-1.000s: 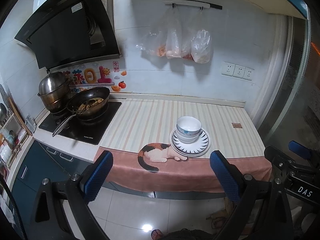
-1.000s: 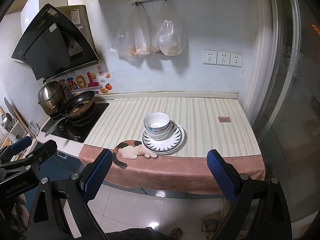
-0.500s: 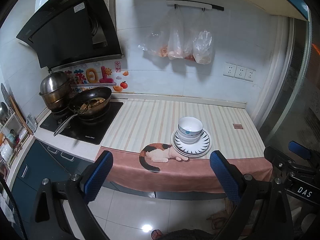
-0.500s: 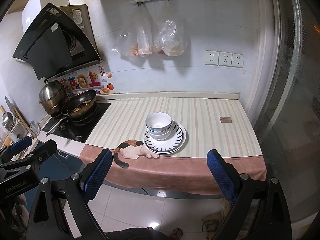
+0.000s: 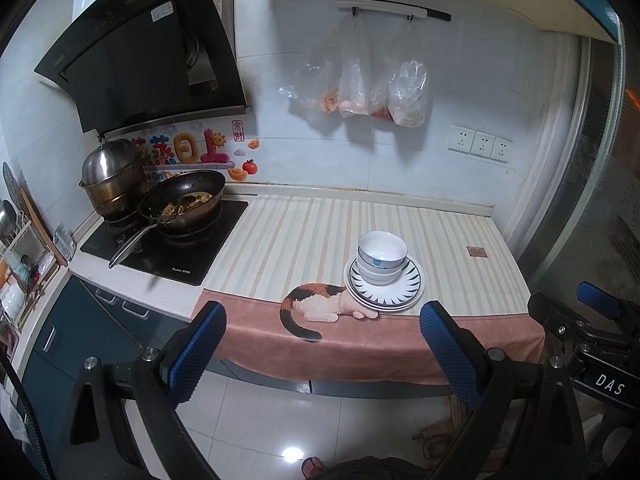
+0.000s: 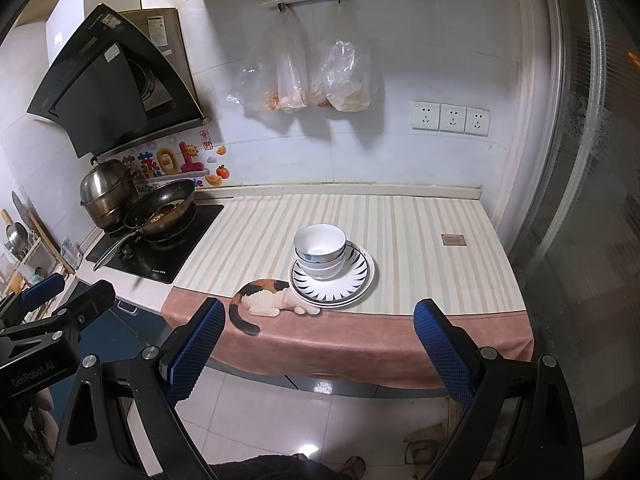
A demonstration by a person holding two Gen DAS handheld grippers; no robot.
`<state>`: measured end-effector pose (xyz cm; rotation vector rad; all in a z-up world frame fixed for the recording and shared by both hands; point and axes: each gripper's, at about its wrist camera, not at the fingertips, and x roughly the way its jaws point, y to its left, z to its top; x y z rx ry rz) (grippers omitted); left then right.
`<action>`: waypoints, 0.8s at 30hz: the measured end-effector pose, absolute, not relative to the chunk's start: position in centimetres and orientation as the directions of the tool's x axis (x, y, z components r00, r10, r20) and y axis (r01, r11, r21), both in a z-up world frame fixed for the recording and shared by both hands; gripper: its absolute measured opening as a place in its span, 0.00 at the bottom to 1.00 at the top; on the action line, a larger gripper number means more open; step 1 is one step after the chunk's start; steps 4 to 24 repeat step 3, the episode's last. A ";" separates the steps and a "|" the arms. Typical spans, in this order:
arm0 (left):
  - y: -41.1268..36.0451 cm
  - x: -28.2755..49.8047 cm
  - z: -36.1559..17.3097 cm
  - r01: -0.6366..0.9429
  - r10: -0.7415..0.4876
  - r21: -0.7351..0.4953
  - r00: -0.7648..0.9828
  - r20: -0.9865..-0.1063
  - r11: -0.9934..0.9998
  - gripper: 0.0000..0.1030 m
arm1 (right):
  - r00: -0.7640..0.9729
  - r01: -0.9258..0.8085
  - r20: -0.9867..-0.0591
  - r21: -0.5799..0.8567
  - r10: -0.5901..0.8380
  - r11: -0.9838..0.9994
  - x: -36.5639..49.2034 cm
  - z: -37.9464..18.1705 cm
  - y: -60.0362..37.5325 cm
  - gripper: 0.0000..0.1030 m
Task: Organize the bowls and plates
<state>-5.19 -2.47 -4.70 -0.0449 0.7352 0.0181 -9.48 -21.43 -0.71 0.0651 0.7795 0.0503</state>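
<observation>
White bowls (image 6: 320,254) nested on stacked plates (image 6: 362,280) sit near the surface's (image 6: 420,240) front edge, ahead of both wide-open, empty tools, nearer the right tool (image 6: 316,344) than the left tool (image 5: 324,350).

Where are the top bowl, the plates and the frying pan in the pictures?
top bowl (image 6: 320,240): right wrist view, inside of the bowl.
plates (image 6: 362,276): right wrist view, patterned rim at the right of the bowls.
frying pan (image 5: 184,200): left wrist view, inside of the pan.
</observation>
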 end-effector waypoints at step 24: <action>-2.5 -5.4 -4.7 -0.036 0.004 -0.034 0.742 -0.671 0.999 0.96 | 0.709 -0.026 -0.702 0.078 0.074 0.997 -9.4 -0.5 -21.4 0.95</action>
